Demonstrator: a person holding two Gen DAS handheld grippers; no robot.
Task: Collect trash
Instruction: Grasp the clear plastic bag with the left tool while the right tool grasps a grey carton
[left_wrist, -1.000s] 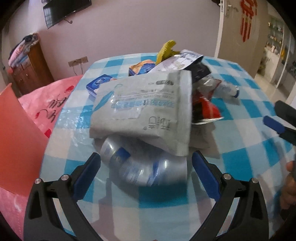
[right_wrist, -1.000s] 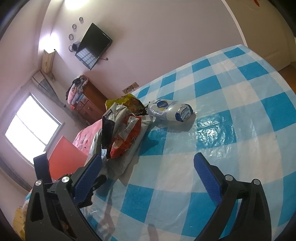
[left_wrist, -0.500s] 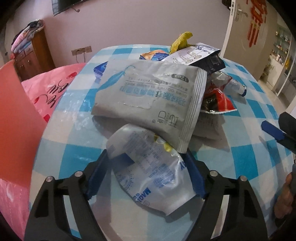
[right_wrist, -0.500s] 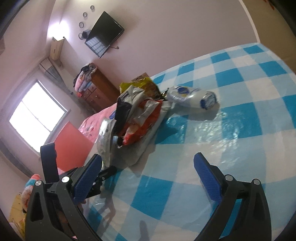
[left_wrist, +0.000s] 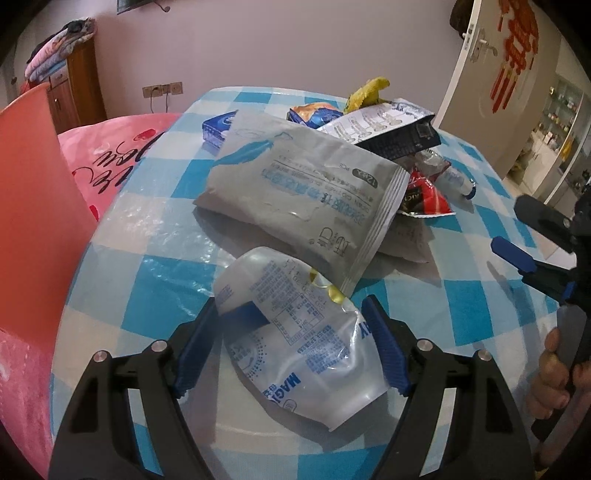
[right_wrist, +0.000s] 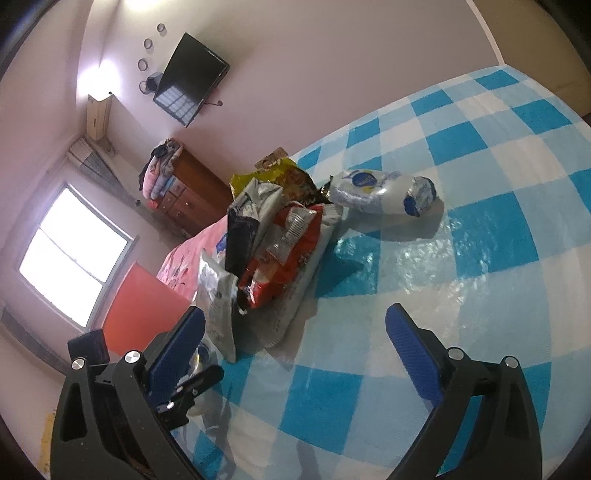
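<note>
Crumpled clear-and-white plastic wrapper with blue print (left_wrist: 295, 332) sits between the blue pads of the left gripper (left_wrist: 291, 343), pinched from both sides, near the table edge at about 6 o'clock in the left wrist view. Its long axis runs roughly 11 to 5 o'clock, so the jaws cross it near the middle; the 5 o'clock end sticks back out towards the camera. Whether it is lifted off the blue-and-white checked plastic tablecloth (left_wrist: 155, 280) or dragging on it, cannot tell.

At 9 o'clock: flat orange-red panel (left_wrist: 29, 206), maybe a bin wall, not sure. That is the likely drop side, so the judged next move is a swing left with the wrapper kept clamped; thin film could slip.

At 12 o'clock, just beyond the held wrapper: large flat grey pouch with blue lettering (left_wrist: 303, 188), its corner overlapping the wrapper's far end. Behind it, a silver-and-black foil packet (left_wrist: 388, 129), a red snack bag (left_wrist: 424, 199), a yellow wrapper (left_wrist: 369, 90).

Right gripper (right_wrist: 295, 354) hangs with fingers spread wide, nothing between them, over the cloth. From it the pile lies at 11 o'clock, and a white plastic pack with a blue-and-yellow logo (right_wrist: 384, 192) lies alone at 12 to 1 o'clock, long axis about 10 to 4. Right hand is nearer that one.
</note>
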